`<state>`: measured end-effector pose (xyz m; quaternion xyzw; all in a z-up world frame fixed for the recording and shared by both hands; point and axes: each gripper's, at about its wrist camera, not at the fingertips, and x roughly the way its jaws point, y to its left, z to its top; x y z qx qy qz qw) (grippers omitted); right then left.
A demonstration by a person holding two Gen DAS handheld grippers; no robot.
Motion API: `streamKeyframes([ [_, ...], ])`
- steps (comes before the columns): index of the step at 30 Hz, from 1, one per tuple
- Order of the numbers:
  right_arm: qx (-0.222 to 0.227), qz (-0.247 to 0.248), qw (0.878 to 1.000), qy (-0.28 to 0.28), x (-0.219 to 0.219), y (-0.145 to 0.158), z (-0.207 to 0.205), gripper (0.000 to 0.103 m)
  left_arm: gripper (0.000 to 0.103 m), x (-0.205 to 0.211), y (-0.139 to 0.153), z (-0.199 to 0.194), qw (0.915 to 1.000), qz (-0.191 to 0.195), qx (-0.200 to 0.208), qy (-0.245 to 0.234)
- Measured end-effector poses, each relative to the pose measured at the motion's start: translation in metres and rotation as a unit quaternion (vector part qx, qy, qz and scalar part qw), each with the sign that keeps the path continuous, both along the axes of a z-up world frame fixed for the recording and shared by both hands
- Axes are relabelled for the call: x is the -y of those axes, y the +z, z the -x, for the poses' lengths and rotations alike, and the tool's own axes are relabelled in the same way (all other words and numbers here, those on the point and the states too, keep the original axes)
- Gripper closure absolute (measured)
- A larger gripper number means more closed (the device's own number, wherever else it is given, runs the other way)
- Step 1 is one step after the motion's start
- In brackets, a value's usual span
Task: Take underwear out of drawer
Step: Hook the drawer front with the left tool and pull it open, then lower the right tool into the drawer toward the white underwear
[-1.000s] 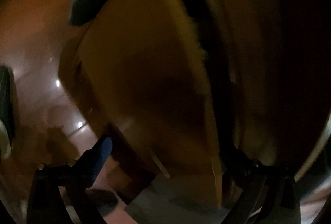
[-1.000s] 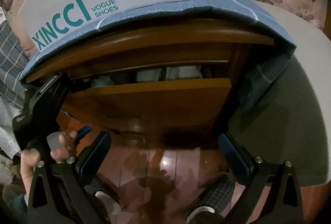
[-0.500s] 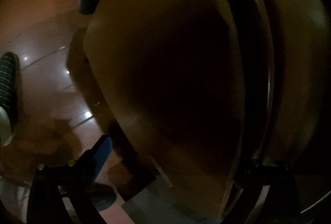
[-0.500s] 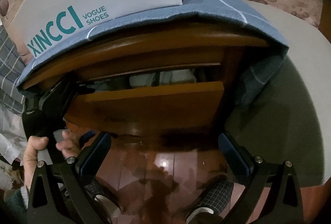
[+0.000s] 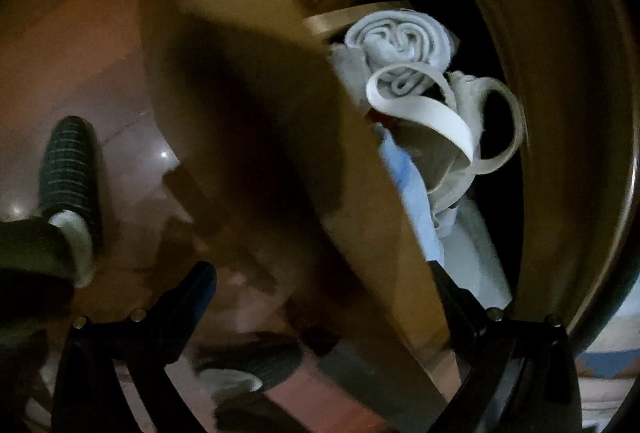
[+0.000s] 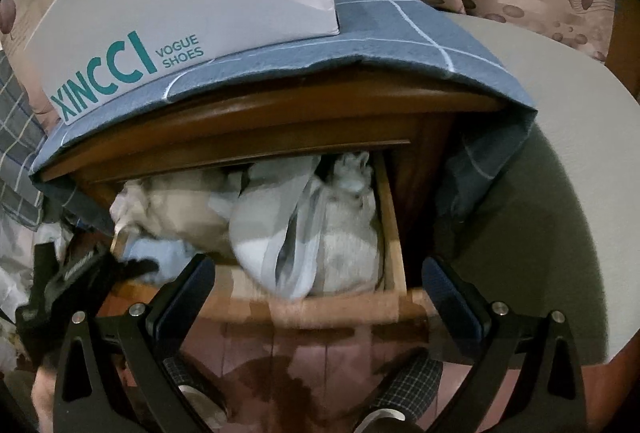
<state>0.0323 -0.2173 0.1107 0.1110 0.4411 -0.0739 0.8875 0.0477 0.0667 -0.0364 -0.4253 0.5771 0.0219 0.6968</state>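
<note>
A: The right tongs [image 6: 318, 293] hang spread wide with nothing between them, in front of the pulled-out drawer [image 6: 394, 233]. The left tongs [image 5: 320, 287] also stand apart: one finger is outside the drawer's front board and the other inside, straddling it. Whether they touch the board I cannot tell.

B: What is the largest thing around?

A: The wooden nightstand [image 6: 280, 113], draped with a blue checked cloth [image 6: 400, 33]. A white XINCCI shoe box [image 6: 180, 5] stands on the cloth.

B: And the underwear?

A: It lies inside the drawer. A pale grey bundle of underwear [image 6: 276, 221] fills the middle and laps over the front edge, with more light fabric on either side. The left wrist view shows a rolled white piece [image 5: 400, 37] at the far end and a loose cream waistband [image 5: 424, 113] looping up beside it.

B: Anything lower down?

A: Reddish wooden floor [image 6: 280, 353], and a striped slipper [image 5: 70, 169] on it.
</note>
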Motion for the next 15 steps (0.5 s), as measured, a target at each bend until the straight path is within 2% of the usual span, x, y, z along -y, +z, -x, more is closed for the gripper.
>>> streamKeyframes([
  [9,-0.028,-0.013,0.999,0.024,-0.004,-0.012,-0.006,0.0,0.0,0.01,-0.008,0.028,0.9979,-0.032,-0.041,-0.038],
  [11,-0.038,-0.015,0.998,0.038,-0.009,-0.016,-0.009,0.0,0.0,0.011,0.004,0.028,0.9969,-0.045,-0.043,-0.048],
  [15,-0.042,-0.001,0.998,0.054,-0.016,-0.016,-0.012,0.0,0.0,0.013,0.01,0.036,0.995,-0.063,-0.047,-0.062],
])
